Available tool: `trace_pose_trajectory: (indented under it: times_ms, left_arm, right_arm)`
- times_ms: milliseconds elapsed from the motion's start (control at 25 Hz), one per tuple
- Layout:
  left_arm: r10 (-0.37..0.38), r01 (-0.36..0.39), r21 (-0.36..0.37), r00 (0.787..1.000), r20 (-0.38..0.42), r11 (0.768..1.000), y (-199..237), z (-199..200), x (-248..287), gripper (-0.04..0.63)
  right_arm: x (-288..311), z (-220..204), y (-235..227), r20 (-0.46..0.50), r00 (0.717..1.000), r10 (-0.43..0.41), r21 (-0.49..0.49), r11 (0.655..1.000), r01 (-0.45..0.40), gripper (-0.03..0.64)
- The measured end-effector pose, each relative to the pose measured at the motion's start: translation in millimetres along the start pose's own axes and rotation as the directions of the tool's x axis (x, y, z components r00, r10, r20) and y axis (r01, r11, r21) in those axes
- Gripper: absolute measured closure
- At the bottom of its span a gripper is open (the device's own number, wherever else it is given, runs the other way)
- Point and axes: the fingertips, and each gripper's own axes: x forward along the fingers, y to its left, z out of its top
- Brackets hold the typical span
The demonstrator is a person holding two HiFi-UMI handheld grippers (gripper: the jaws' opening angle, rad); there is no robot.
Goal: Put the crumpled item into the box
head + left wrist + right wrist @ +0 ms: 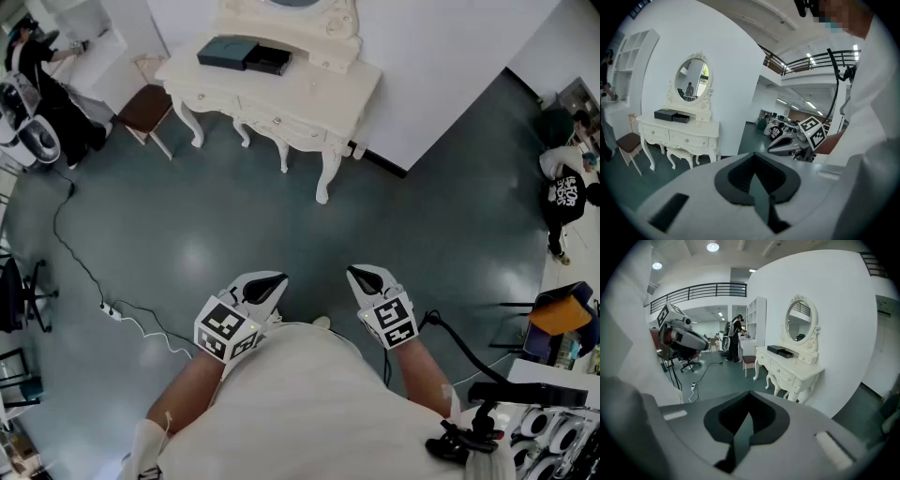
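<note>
A dark box point(228, 52) with an open black tray point(270, 60) beside it lies on the white dressing table point(309, 94) at the far side of the floor. The same box point(671, 115) sits under the mirror in the left gripper view, and the box point(782, 351) also shows in the right gripper view. No crumpled item is in view. My left gripper point(272, 279) and right gripper point(361, 274) are held side by side close to my chest, far from the table. Both are shut with nothing between the jaws. Each gripper view shows the other gripper, the right one point(787, 145) and the left one point(689, 338).
A brown-seated chair point(145, 108) stands left of the table. A power strip with a cable point(111, 311) lies on the dark floor to my left. One person point(37, 75) works at a white shelf, another person point(567, 192) crouches at the right. Equipment point(553, 422) crowds the lower right.
</note>
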Motion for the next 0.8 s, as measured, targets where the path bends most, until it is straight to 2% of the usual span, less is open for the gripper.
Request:
trace_pose_trajectory:
  times_ms: [440, 800]
  left_arm:
    - [-0.01, 0.01, 0.008, 1.0, 0.02, 1.0, 48, -5, -28, 0.594]
    - [-0.015, 0.015, -0.015, 0.999, 0.03, 1.0, 98, -13, -65, 0.594]
  right_arm:
    - [43, 27, 22, -0.011, 1.0, -0.009, -0.006, 1.0, 0.009, 0.617]
    - [91, 56, 40, 0.006, 0.999, -0.052, 0.037, 0.998, 0.052, 0.607]
